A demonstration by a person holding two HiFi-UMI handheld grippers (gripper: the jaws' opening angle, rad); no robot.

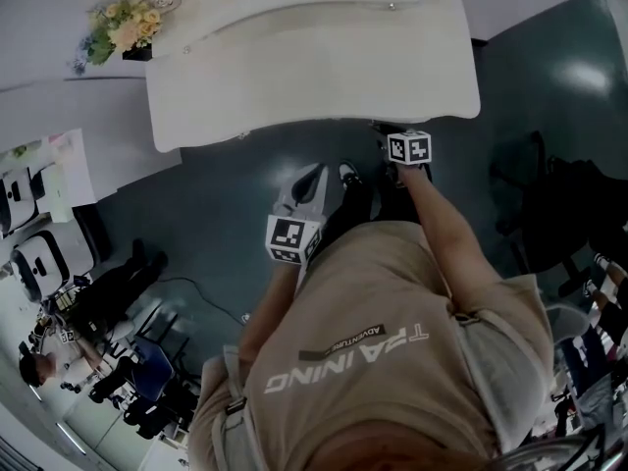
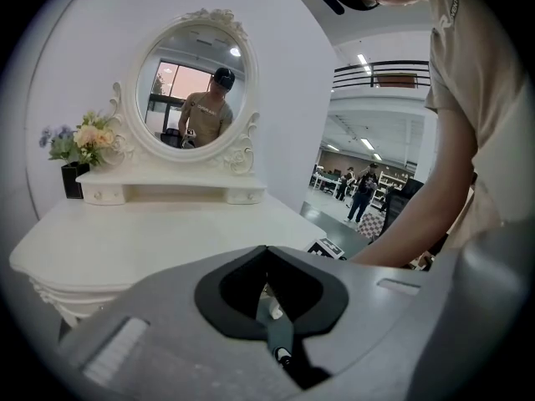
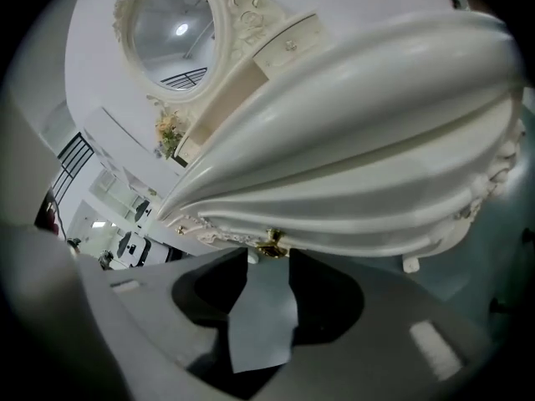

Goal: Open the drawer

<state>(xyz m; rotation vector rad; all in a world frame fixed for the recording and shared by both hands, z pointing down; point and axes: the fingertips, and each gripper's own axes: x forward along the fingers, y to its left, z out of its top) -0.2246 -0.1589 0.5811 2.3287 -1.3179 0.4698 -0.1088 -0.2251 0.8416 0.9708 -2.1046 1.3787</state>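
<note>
The white dressing table (image 1: 314, 67) fills the top of the head view; its scalloped drawer front (image 3: 359, 140) looms over the right gripper view. A small gold handle (image 3: 272, 242) hangs at that front's lower edge. My right gripper (image 3: 266, 261) is open, its jaw tips on either side of the handle without pressing it; from above it (image 1: 391, 133) sits at the table's front edge. My left gripper (image 1: 316, 170) hangs lower and apart from the table, shut and empty, pointing over the tabletop (image 2: 150, 232) in its own view (image 2: 267, 253).
An oval mirror (image 2: 196, 90) and a flower pot (image 1: 123, 26) stand at the table's back. The person's shoes (image 1: 348, 175) are on the dark floor under the front edge. Office chairs (image 1: 39, 263) stand left, a dark chair (image 1: 559, 214) right.
</note>
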